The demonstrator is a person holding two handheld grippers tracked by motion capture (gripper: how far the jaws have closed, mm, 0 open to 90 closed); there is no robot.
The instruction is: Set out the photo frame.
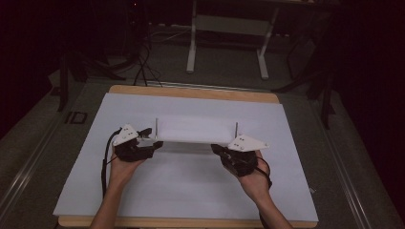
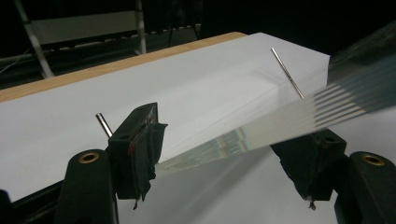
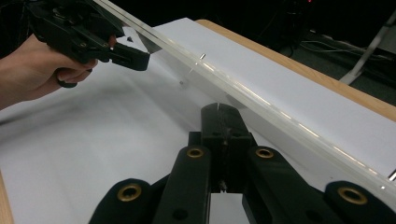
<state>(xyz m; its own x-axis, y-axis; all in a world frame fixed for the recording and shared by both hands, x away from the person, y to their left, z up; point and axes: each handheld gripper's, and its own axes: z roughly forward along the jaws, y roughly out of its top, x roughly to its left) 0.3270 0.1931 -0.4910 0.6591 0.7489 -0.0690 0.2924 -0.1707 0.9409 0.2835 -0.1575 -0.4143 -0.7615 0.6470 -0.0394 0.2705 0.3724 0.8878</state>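
Two hands low at the clear plate [image 1: 196, 130]: left gripper [image 1: 143, 143] apart, right gripper [image 1: 220, 150] together.

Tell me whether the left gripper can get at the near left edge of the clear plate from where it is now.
Probably yes. In the left gripper view the left gripper is open with the clear plate edge already between its jaws, nothing blocking. The thin metal pin stands just behind one jaw.

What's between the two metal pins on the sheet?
In the high view, a clear plate spans the stretch between the left pin and the right pin. The left gripper and right gripper meet its near edge.
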